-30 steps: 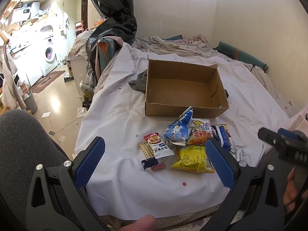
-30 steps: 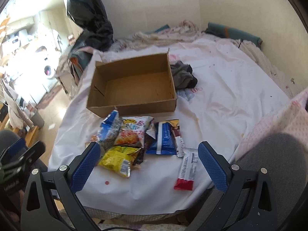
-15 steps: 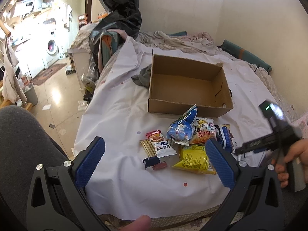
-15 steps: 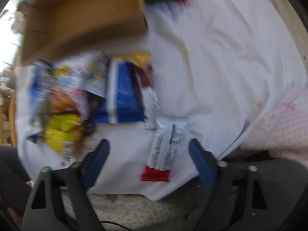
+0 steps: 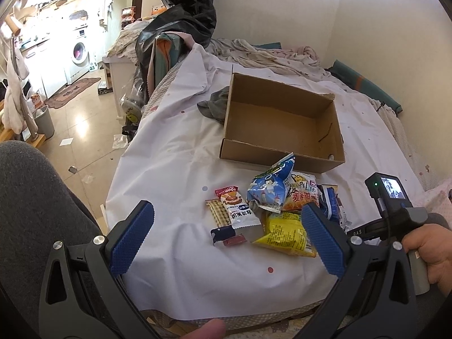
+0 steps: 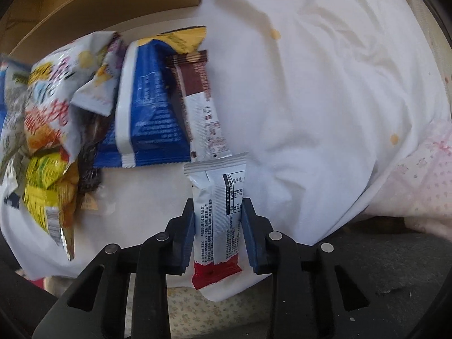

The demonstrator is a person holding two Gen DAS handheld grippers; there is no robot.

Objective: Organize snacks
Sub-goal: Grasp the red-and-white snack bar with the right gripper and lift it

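An empty cardboard box [image 5: 282, 121] sits on the white sheet. In front of it lies a pile of snacks: a blue puffed bag [image 5: 268, 189], a yellow bag [image 5: 285, 234], a white bar [image 5: 237, 209]. My left gripper [image 5: 226, 243] is open and empty, held above the bed's near edge. My right gripper [image 6: 219, 226] is shut on a white and red snack bar [image 6: 223, 214] at the bed's front edge. Beside it lie a blue packet [image 6: 149, 113] and a brown and white bar [image 6: 200, 104]. The box [image 6: 113, 8] is at the top.
A grey cloth [image 5: 214, 104] lies left of the box. Rumpled bedding [image 5: 268, 56] and a black bag [image 5: 180, 14] are at the back. The floor [image 5: 82, 113] lies left of the bed. A pink dotted cloth [image 6: 418, 180] is at the right.
My right gripper has dropped to the bed's front edge and closed on the white and red bar. My left gripper has stayed open and moved a little nearer the pile.
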